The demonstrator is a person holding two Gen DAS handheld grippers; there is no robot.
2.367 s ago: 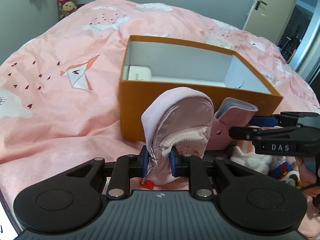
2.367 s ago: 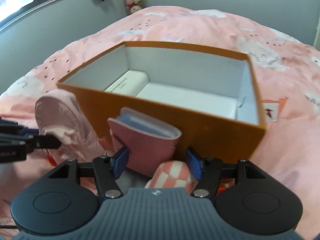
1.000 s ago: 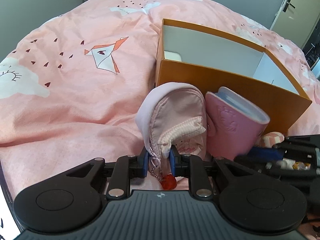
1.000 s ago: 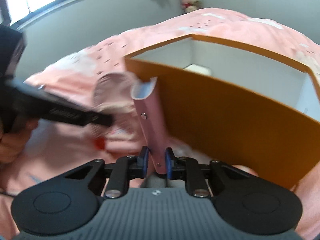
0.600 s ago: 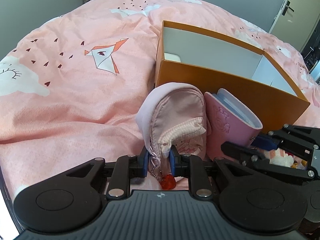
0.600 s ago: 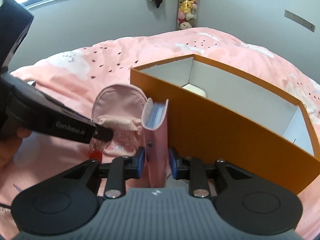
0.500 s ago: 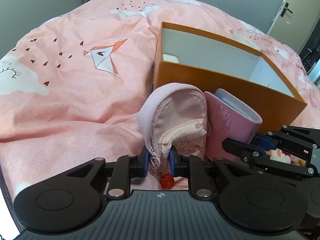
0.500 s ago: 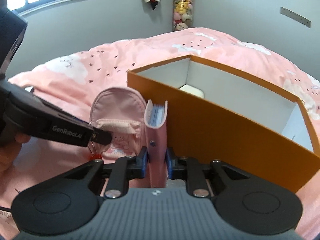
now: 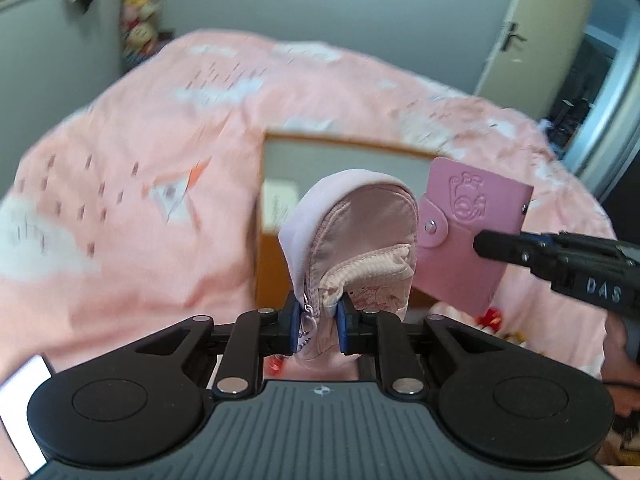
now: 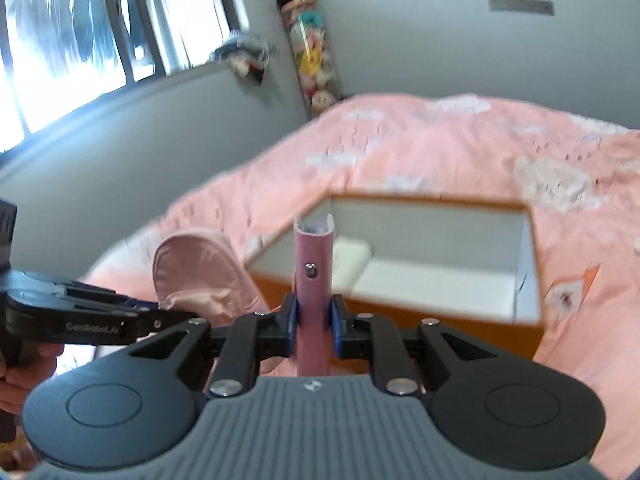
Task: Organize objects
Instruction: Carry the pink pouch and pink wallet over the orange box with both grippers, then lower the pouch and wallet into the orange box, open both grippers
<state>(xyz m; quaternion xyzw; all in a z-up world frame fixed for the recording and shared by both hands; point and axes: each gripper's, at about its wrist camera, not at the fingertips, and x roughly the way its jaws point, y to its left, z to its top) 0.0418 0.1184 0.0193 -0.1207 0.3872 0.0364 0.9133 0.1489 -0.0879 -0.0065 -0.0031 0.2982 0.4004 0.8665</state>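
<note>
Soft pink pouch [image 9: 352, 240] sagged, pinched low by left fingers [image 9: 292, 326]; right gripper [image 10: 313, 326] clamped the seemingly stiffer wallet [image 10: 314, 276].

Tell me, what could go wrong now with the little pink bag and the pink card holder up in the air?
The left claw pinches only the bottom edge of the pink bag, so it might slip out. The right claw grips the card holder low down, so it might tip. Both are close together near the orange box, so they could bump going in.
</note>
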